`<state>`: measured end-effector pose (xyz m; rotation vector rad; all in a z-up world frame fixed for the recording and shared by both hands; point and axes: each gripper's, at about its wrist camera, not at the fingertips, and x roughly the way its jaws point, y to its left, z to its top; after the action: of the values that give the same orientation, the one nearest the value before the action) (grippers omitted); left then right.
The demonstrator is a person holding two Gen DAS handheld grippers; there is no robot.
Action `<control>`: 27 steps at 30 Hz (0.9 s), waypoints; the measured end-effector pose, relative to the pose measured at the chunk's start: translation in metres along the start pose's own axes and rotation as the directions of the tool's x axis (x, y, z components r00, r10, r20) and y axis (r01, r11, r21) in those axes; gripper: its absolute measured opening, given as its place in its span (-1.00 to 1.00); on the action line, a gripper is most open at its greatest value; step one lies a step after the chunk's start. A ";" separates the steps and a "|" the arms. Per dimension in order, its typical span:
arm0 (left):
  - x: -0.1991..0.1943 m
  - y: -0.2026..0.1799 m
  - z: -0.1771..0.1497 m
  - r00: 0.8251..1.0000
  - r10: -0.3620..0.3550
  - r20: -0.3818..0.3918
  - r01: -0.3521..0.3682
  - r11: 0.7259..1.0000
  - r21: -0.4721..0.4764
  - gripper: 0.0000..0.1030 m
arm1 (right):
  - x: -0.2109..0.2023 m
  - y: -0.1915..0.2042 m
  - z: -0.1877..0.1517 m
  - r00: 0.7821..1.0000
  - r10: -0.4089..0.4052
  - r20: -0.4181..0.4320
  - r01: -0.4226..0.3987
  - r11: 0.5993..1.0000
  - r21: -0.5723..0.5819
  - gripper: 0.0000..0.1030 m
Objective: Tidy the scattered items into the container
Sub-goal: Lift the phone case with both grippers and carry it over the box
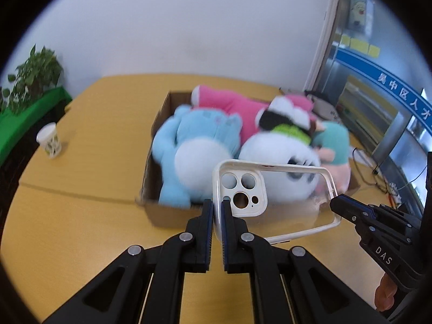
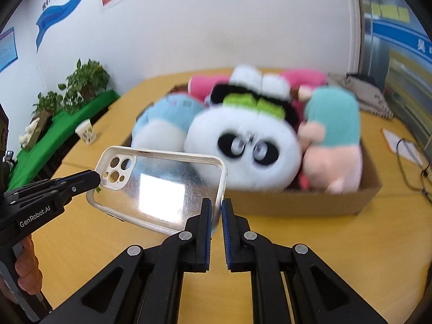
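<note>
A clear plastic phone case with a white rim and white camera cut-out block [image 1: 272, 199] [image 2: 159, 186] hangs tilted in the air, clamped at opposite ends by the left gripper [image 1: 216, 210] and right gripper [image 2: 216, 210]. Just beyond both grippers, an open brown cardboard box [image 1: 162, 216] [image 2: 310, 202] holds plush toys.

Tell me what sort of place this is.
Probably an office or meeting room: a large wooden table, a white wall with posters and a blue banner, potted plants on a green-covered ledge, and a glass partition with sticky notes.
</note>
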<state>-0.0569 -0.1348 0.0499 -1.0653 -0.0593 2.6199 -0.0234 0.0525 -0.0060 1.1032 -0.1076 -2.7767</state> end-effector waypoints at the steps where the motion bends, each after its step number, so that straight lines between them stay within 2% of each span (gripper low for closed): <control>1: -0.002 -0.005 0.011 1.000 -0.005 0.015 0.005 1.000 0.007 -0.91 | -0.007 -0.002 0.008 1.000 -0.004 0.022 0.004 1.000 -0.005 -0.83; 4: 0.001 -0.016 0.041 0.998 -0.010 0.055 0.009 0.999 0.031 -0.90 | -0.018 -0.007 0.034 0.997 -0.021 0.079 0.023 0.999 -0.024 -0.83; 9: 0.012 -0.037 0.096 0.994 -0.009 0.113 -0.001 0.996 0.085 -0.90 | -0.015 -0.021 0.090 0.988 -0.052 0.142 0.056 0.998 -0.030 -0.84; 15: 0.049 -0.050 0.157 0.991 -0.016 0.133 0.002 0.995 0.103 -0.89 | 0.004 -0.047 0.153 0.984 -0.076 0.161 0.079 0.997 -0.014 -0.84; 18: 0.080 -0.050 0.180 0.993 -0.024 0.116 0.012 0.995 0.100 -0.89 | 0.026 -0.058 0.186 0.982 -0.102 0.157 0.107 0.994 -0.023 -0.84; 21: 0.117 -0.050 0.189 0.997 -0.020 0.074 0.013 0.995 0.101 -0.88 | 0.060 -0.069 0.210 0.983 -0.130 0.126 0.136 0.990 -0.039 -0.84; 24: 0.158 -0.046 0.184 1.000 -0.018 0.006 0.017 0.997 0.080 -0.88 | 0.095 -0.081 0.218 0.986 -0.151 0.072 0.154 0.987 -0.037 -0.84; 27: 0.192 -0.039 0.172 0.998 -0.030 -0.063 0.034 0.998 0.053 -0.89 | 0.126 -0.091 0.211 0.987 -0.158 0.013 0.158 0.987 -0.023 -0.84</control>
<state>-0.2945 -0.0260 0.0509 -1.1168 0.0084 2.5431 -0.2690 0.1239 0.0515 1.1368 0.0131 -2.9146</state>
